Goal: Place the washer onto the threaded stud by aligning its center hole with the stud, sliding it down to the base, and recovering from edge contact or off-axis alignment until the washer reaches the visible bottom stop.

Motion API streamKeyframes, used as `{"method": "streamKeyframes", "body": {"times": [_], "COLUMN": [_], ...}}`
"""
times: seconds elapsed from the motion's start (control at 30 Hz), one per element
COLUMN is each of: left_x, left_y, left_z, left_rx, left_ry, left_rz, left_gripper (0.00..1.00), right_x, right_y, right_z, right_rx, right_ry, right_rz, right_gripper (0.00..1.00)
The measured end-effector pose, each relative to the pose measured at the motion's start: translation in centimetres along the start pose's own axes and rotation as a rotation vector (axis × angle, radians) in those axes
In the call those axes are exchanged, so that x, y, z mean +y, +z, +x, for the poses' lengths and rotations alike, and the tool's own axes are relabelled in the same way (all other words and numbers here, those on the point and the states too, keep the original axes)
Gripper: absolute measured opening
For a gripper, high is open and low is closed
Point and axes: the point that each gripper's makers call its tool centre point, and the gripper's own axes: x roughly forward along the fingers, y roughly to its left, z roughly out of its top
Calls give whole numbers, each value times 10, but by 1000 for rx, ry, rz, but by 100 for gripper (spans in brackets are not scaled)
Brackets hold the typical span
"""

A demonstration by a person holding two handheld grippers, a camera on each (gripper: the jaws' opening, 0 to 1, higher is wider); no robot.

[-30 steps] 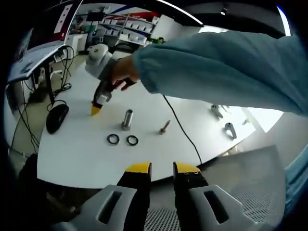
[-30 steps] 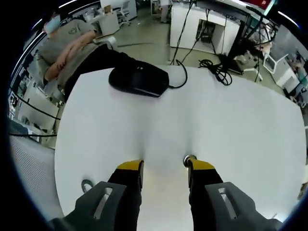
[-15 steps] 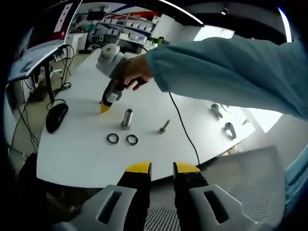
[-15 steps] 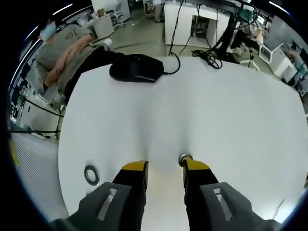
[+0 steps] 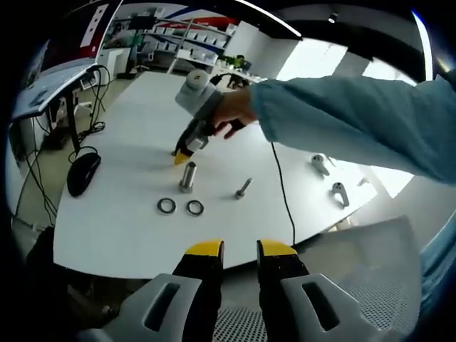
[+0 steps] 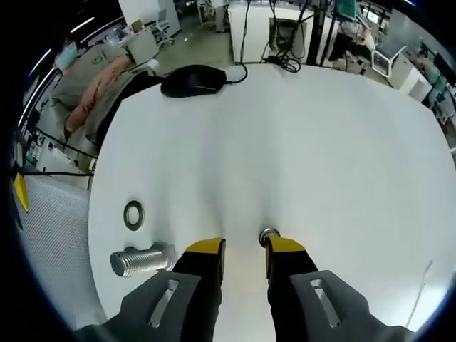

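You have not yet got a washer onto the stud. In the left gripper view the upright grey metal threaded stud [image 5: 188, 176] stands bare on the round white table [image 5: 128, 235], with two dark ring washers [image 5: 179, 207] lying flat just in front of it and a small grey bolt [image 5: 244, 188] lying off to one side. Your right gripper [image 5: 183, 156] hovers just above and behind the stud top; in the right gripper view its yellow-tipped jaws are nearly closed, with a small round metal piece [image 6: 268, 236] at the tip of one jaw. It may be the washer, though the view is too poor to tell whether the jaws actually pinch it. Your left gripper [image 5: 240, 249] sits low at the table edge, jaws a narrow gap apart and holding nothing.

Alignment, the slide down and seating at the base all remain.

Since a second ago, your right gripper has travelled from beside the black computer mouse [image 5: 83, 175] across to the stud, and its jaws have narrowed.
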Motion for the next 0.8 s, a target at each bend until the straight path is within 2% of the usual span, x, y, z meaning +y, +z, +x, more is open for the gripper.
{"method": "streamKeyframes", "body": {"times": [0.07, 0.33, 0.6, 0.8], "left_x": [1, 1, 2, 2], "left_y": [4, 4, 4, 2], "left_z": [0, -1, -2, -3], "left_rx": [-18, -19, -21, -16], "left_ry": [2, 5, 14, 13], "left_rz": [1, -9, -15, -21], "left_gripper": [16, 17, 17, 16], "right_x": [-2, 6, 11, 10], "right_y": [-7, -21, -34, -44], "right_z": [-2, -11, -19, -23], "right_rx": [2, 7, 52, 54], "right_ry": [-3, -15, -32, -27], "right_rz": [10, -1, -47, -26], "right_gripper": [24, 24, 24, 24]}}
